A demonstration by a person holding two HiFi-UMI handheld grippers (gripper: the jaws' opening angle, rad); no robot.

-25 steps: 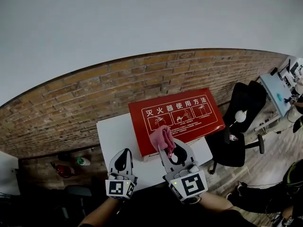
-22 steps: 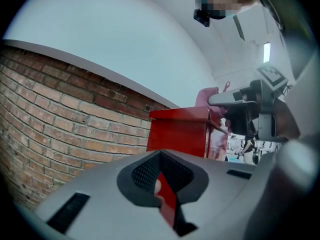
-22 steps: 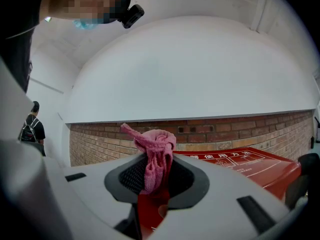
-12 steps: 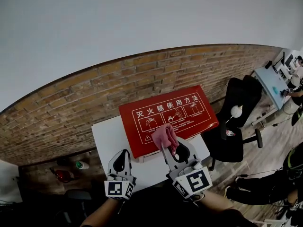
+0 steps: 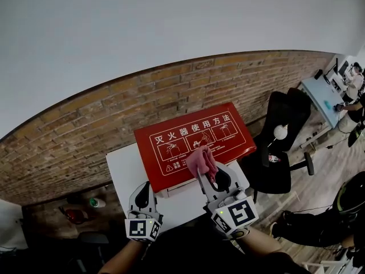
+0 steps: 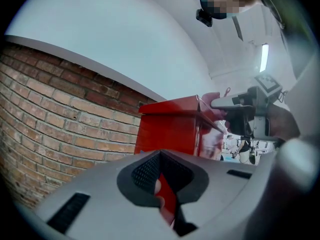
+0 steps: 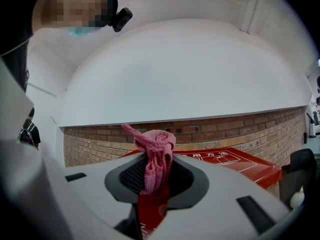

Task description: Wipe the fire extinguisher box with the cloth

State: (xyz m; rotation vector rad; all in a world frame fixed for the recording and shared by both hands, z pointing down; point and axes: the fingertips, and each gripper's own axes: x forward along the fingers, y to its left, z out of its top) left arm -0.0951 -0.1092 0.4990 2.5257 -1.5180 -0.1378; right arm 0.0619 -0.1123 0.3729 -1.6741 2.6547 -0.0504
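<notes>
The right gripper (image 5: 210,178) pinches a crumpled pink knitted cloth (image 5: 201,160) at the near edge of the red fire extinguisher box (image 5: 171,136). The left gripper (image 5: 142,193) has its jaws together, holding nothing.

Office corner: a white table (image 5: 122,167) set against a brick wall (image 5: 85,136).

The lower band of the wall is laid in brown brick, and above it a plain white wall (image 5: 171,27) is seen. To the right of the table a black office chair (image 5: 283,116) is placed on a wooden floor (image 5: 308,193), with a small white round object (image 5: 279,132) seen at its backrest. Farther right, a pale blue desk (image 5: 320,99) is seen, with a person (image 5: 355,101) partly in view at its edge. On the dark floor left of the table, a bottle with a green cap (image 5: 96,202) is seen near a red object (image 5: 74,214) whose nature cannot be told.
</notes>
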